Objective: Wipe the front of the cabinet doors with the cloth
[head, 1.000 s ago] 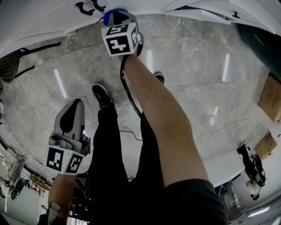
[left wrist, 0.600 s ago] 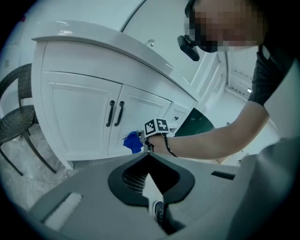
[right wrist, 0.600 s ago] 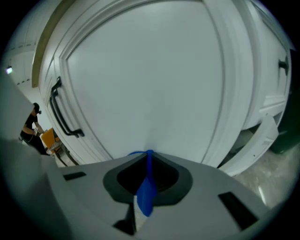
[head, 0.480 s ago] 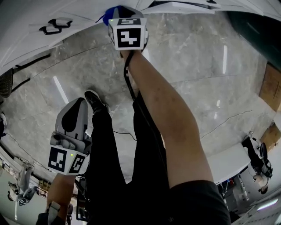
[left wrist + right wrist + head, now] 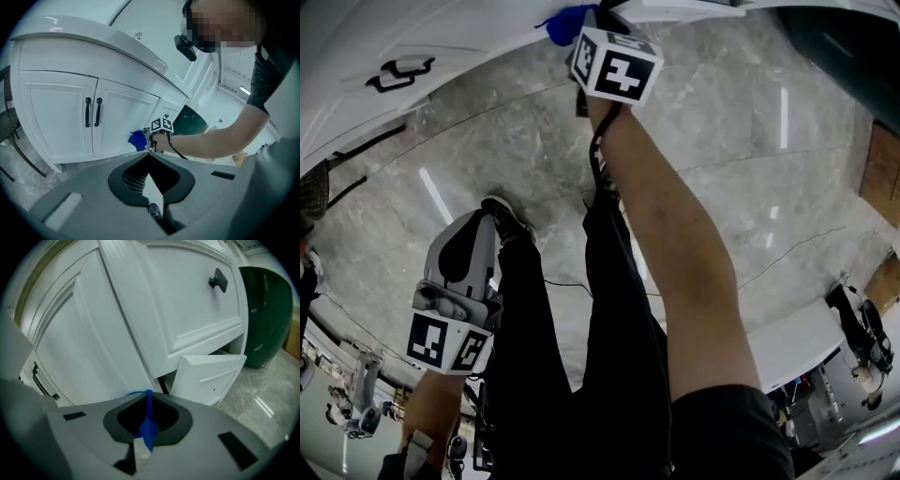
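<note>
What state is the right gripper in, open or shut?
Shut on the blue cloth: the right gripper view shows the right gripper pinching it, with no gap between the jaws.

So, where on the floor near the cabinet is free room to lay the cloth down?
The marble floor is bare between the right arm and the green bin, and also left of the shoe. It is crowded by the ajar small door beside the bin.
</note>
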